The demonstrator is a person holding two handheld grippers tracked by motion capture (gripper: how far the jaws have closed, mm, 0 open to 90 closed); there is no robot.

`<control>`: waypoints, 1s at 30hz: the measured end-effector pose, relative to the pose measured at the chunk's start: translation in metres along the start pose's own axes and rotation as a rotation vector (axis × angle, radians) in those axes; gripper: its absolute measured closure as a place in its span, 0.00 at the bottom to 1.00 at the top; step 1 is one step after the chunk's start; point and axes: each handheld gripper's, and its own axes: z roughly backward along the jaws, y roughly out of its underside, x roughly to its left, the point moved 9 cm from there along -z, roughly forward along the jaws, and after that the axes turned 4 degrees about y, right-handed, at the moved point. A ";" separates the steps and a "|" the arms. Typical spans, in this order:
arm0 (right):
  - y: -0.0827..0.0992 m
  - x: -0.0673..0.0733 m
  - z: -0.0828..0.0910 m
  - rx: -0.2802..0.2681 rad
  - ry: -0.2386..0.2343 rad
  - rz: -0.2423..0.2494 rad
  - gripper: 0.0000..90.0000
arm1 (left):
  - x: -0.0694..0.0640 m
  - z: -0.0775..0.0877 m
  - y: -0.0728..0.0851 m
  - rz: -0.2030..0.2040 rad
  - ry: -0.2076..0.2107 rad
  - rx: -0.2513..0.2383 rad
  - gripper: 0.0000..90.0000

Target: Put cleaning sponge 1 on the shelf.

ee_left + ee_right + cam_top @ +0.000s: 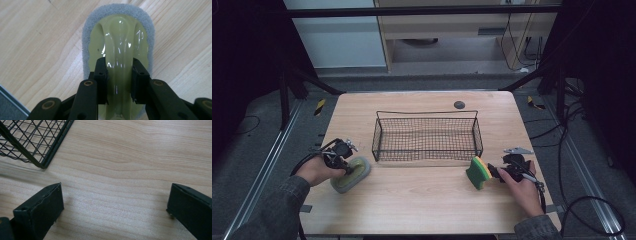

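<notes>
- The left gripper (119, 75) has its two black jaws closed on the glossy pale-green handle of a scrubber pad (120, 47), one jaw on each side of the raised ridge.
- That scrubber pad (351, 173), with its grey foam rim, lies flat on the wooden table (422, 205) at the near left, under the person's left hand (316, 170).
- The right gripper (115, 202) has its jaws spread wide, bare table between them.
- In the high view the right gripper (497, 171) sits at the near right in the right hand (523, 187), just beside a green-and-yellow sponge (478, 172) standing on edge; whether they touch I cannot tell.
- A black wire basket (427, 135) stands farther back at the table's middle; its corner (42, 165) shows in the right gripper view.
- A small grey metal piece (518, 150) lies near the right edge.
- A dark round spot (459, 105) marks the far side.
</notes>
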 end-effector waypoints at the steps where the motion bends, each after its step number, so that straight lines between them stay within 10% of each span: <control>1: 0.000 0.000 0.000 0.000 0.000 0.000 0.01 | 0.000 0.000 0.000 0.000 0.000 0.000 0.78; 7: 0.000 0.000 0.000 0.000 0.000 0.000 0.01 | -0.006 0.027 -0.003 -0.111 -0.089 -0.065 0.78; 20: 0.000 0.000 0.000 -0.009 0.005 -0.004 0.01 | -0.014 0.052 -0.007 -0.179 -0.138 -0.133 0.79; 30: 0.000 0.000 -0.001 -0.011 0.007 -0.006 0.01 | -0.023 0.073 -0.018 -0.296 -0.258 -0.147 0.79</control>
